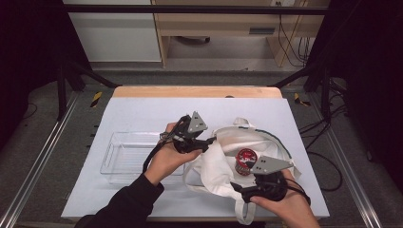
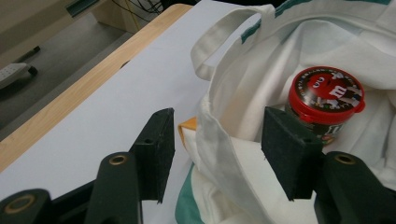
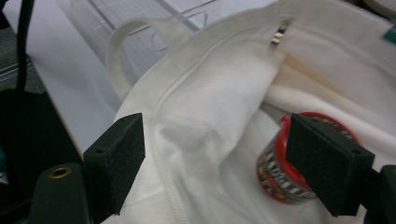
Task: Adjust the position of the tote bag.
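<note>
We judge the work is only begun: the red-lidded candy jar [image 2: 325, 100] sits inside the white cloth tote bag [image 1: 218, 161], and the clear plastic bin [image 1: 121, 154] beside it is empty. Our left gripper [image 2: 217, 151] straddles the bag's rim, jaws wide, gripping nothing. Our right gripper [image 3: 219, 163] hovers over the bag, open and empty too.

I see clear plastic bin [image 1: 124, 156] on white worktop [image 1: 142, 111], left of bag; wood cabinet [image 1: 214, 23] behind.
</note>
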Motion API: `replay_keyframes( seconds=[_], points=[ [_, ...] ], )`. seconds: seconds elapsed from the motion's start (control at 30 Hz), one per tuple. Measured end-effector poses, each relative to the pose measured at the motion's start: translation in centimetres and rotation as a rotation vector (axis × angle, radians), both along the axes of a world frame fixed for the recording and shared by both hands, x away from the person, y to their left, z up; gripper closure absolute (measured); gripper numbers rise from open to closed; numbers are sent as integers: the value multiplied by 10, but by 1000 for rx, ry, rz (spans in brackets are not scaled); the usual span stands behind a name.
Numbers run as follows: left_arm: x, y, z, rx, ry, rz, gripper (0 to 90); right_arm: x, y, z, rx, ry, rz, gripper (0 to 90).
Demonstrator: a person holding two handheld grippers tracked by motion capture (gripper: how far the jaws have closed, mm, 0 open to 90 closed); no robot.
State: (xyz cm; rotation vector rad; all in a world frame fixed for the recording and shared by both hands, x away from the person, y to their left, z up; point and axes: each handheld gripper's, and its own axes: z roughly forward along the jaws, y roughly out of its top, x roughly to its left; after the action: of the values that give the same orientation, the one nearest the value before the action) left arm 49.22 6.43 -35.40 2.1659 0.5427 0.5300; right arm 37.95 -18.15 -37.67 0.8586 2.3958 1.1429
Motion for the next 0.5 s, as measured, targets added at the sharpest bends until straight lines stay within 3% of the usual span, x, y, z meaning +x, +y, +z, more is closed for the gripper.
replay_keyframes(
  seconds=[0.17, 0.23, 0.3, 0.5],
  points=[
    [-13, 5, -3, -4, -6, -17, 432, 17, -14, 15, -19, -27, -54, 251],
    [-19, 6, -4, 20, -33, -13, 410, 24, -20, 20, -35, -20, -53, 289],
    [-25, 7, -7, 21, -34, -22, 396, 31, -25, 23, -52, -23, -73, 301],
    [-41, 11, -13, -8, -24, -44, 363, 44, -38, 29, -30, -39, -122, 349]
  ],
)
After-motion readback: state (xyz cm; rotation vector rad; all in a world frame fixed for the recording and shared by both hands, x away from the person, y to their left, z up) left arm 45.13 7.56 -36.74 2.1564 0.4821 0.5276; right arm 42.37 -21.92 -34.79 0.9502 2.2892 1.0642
